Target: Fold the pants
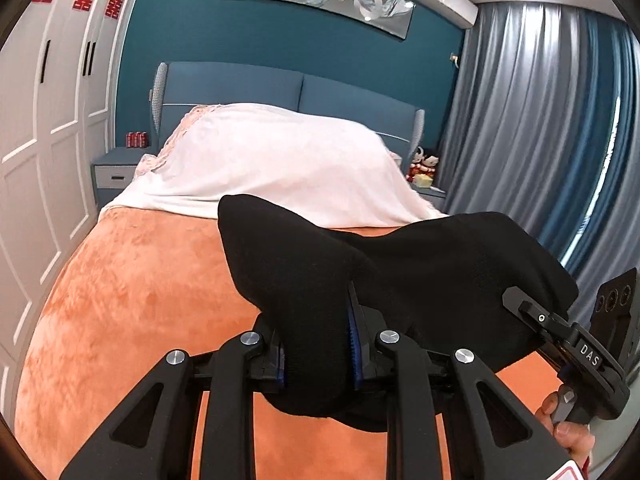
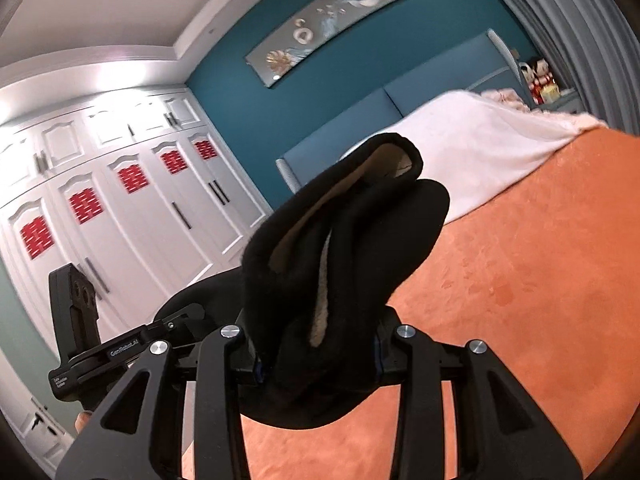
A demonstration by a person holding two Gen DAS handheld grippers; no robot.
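Observation:
The black pants [image 1: 420, 276] hang bunched between my two grippers, lifted above the orange bedspread [image 1: 132, 304]. My left gripper [image 1: 318, 348] is shut on a thick fold of the black fabric. My right gripper [image 2: 318, 356] is shut on another bunch of the pants [image 2: 348, 240], whose beige fleece lining shows along the edges. In the left wrist view the right gripper [image 1: 532, 312] holds the pants' far end at the right. In the right wrist view the left gripper [image 2: 176, 324] shows at the lower left.
The bed has an orange cover [image 2: 520, 280] and a white blanket [image 1: 276, 168] over the pillows near the blue headboard [image 1: 300, 92]. White wardrobes [image 2: 120, 208] stand on the left, grey curtains [image 1: 540, 120] on the right. Nightstands flank the headboard.

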